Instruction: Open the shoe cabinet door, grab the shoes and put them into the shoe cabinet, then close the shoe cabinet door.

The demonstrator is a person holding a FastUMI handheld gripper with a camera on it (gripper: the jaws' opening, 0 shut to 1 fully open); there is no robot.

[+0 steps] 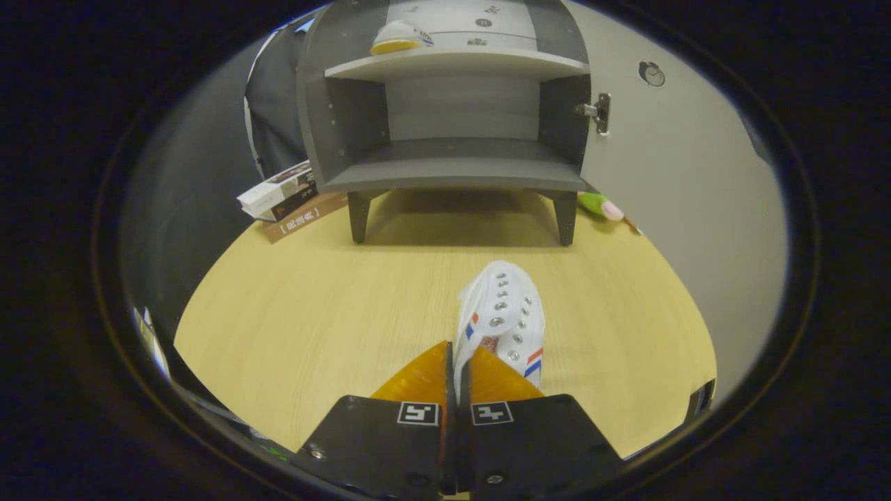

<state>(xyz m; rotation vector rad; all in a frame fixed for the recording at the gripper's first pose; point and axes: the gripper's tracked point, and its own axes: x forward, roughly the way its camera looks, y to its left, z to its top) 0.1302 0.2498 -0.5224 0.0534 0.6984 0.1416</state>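
Fingers [456, 362] are nearly closed, with the rear edge of a white shoe [502, 316] pinched between them; you hold the shoe just above or on the surface [306, 313], which of the two cannot be told. This shoe is a canvas sneaker with metal eyelets in two rows and red and blue stripes on its sides, toe pointing ahead toward the cabinet [452, 118].

Beyond the shoe, the cabinet stands on short tapered legs on the pale wood-grain surface. Its body is dark grey and matte, with flat panels. The door [682, 174] is swung open to the right; it is a plain light panel with a metal hinge [600, 111] and a small round knob [651, 73]. The lower compartment holds nothing you can see. On the shelf [459, 66] above it rests a second shoe [398, 38], white with a yellow sole.

Left of the cabinet, a few books [282, 198] lie stacked flat. Right of its leg lies a small green and pink object [600, 205].
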